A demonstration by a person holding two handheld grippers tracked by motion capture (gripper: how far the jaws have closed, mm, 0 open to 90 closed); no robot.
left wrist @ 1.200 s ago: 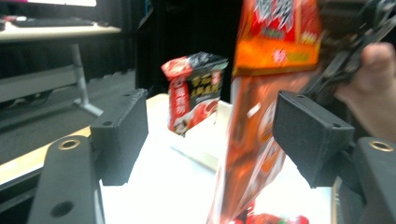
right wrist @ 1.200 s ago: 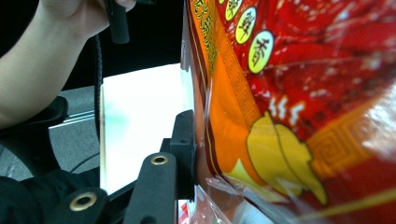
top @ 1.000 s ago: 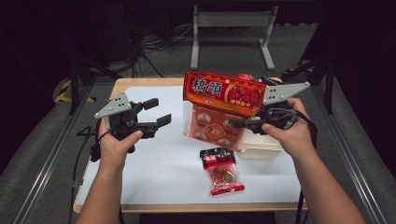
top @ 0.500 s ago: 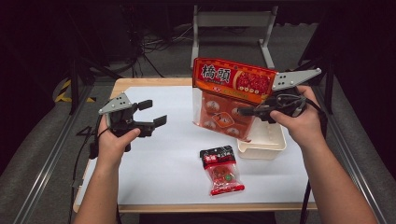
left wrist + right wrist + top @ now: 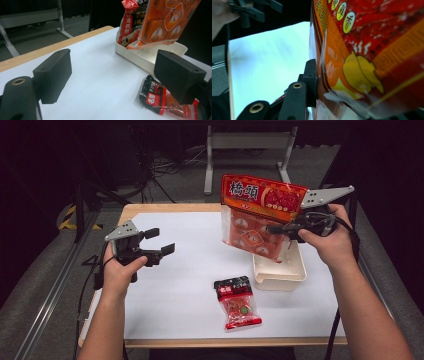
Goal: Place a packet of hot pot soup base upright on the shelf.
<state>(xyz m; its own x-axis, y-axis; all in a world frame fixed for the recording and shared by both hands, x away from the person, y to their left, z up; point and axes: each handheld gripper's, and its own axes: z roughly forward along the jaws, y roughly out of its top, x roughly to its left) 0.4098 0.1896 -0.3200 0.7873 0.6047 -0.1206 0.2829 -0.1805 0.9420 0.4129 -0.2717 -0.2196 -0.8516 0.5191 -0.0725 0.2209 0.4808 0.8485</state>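
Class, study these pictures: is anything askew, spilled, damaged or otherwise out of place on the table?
Nothing is spilled or damaged. The big orange bag hangs tilted in the right gripper above the cream tray, simply being carried. The small red packet lies flat on the white table, apart from the tray.

Light falls from above onto the white table (image 5: pixel 185 295), which is bright, while the surroundings sink into near black. Shadows are soft and short. In the right gripper view the bag (image 5: pixel 374 50) is close and blurred, and the tabletop is washed out. The left gripper view is fairly sharp.
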